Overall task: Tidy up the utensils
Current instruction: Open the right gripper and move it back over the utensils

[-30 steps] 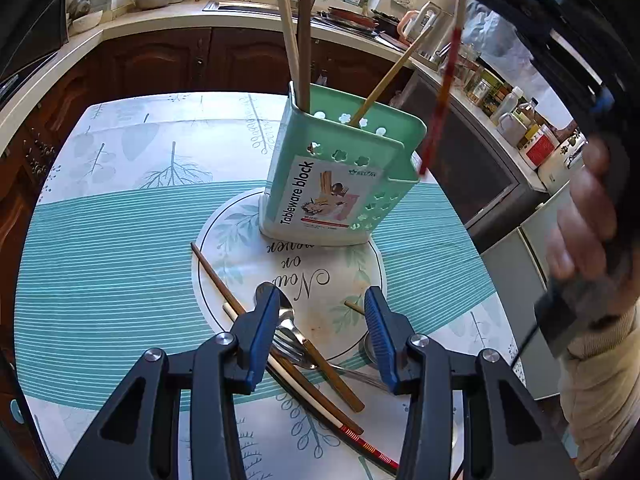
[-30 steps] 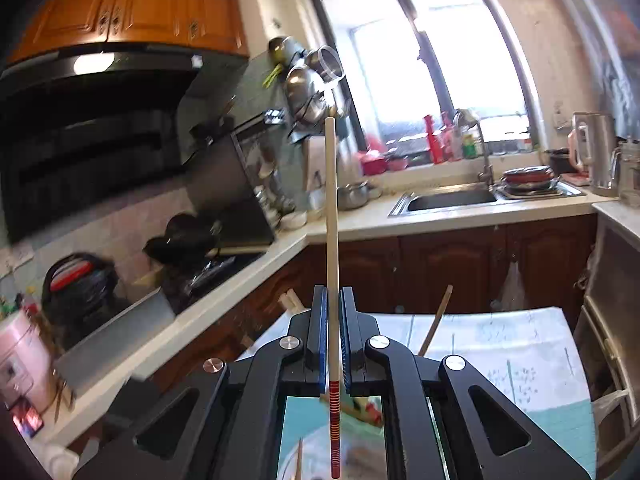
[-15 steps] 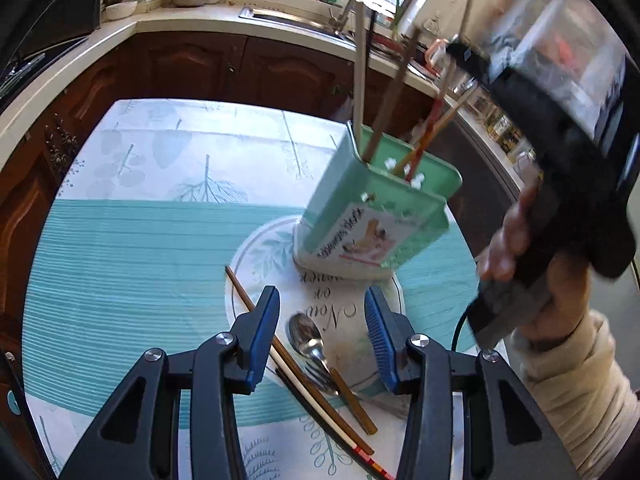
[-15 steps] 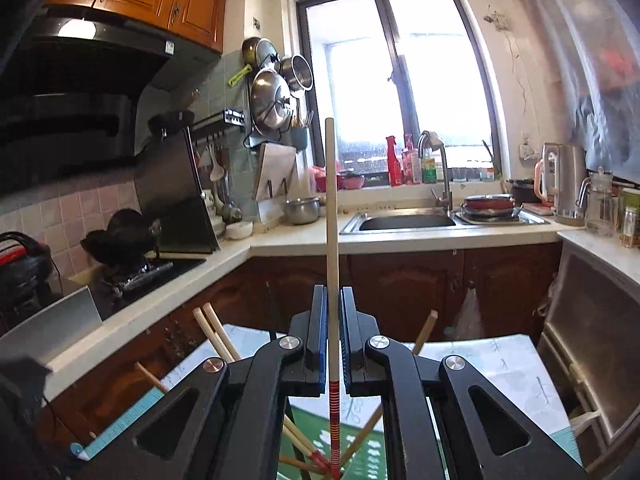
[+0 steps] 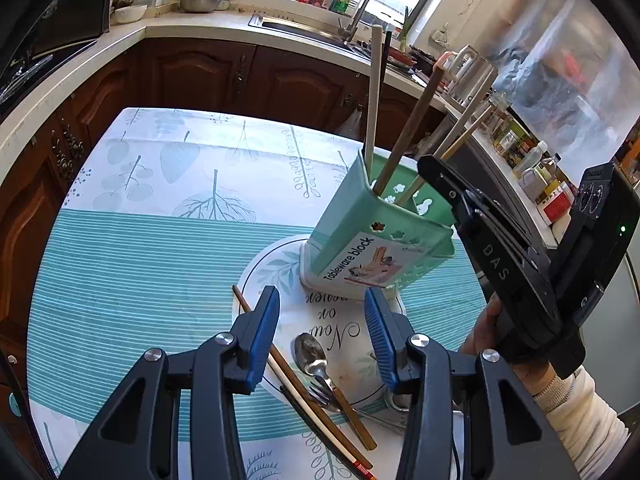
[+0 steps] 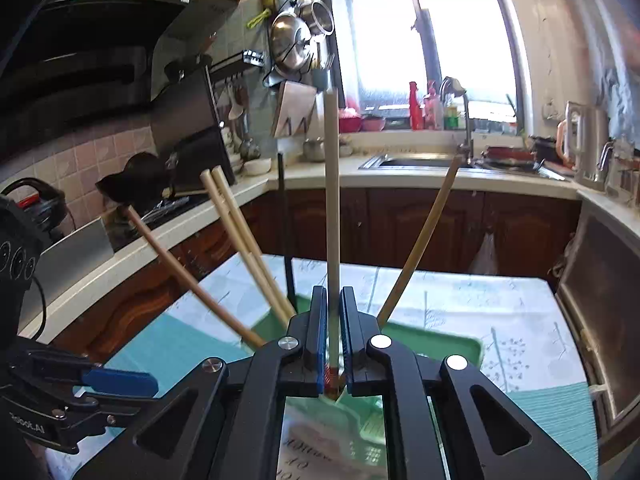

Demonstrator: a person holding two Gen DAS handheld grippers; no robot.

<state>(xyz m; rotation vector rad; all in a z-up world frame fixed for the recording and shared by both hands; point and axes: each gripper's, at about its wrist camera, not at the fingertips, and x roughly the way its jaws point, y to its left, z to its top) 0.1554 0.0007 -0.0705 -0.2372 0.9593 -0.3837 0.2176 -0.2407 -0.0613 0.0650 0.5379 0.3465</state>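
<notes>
1. Lowered since a second ago, the right gripper [image 6: 331,344] now sits just above the green utensil holder [image 5: 360,236], where earlier it hung high over the table with the kitchen wall behind it.
2. Its jaws are nearly closed around a pale chopstick [image 6: 331,208] whose red-banded tip shows between the pads; a thin gap on either side makes it look as if the clamp is easing, though I cannot say the stick is free.
3. This chopstick stands upright so that its tip drops straight into the holder's compartment, among the other chopsticks [image 6: 236,248] already leaning there.
4. Holding off to the near side, the left gripper [image 5: 322,340] hangs half open and empty over the round placemat [image 5: 280,264] (likely ready for the next pick).
5. Beneath it lie a spoon [image 5: 310,354], a fork [image 5: 322,394] and several loose chopsticks [image 5: 304,400] on the table, not yet sorted, so the task is judged partway done.
</notes>
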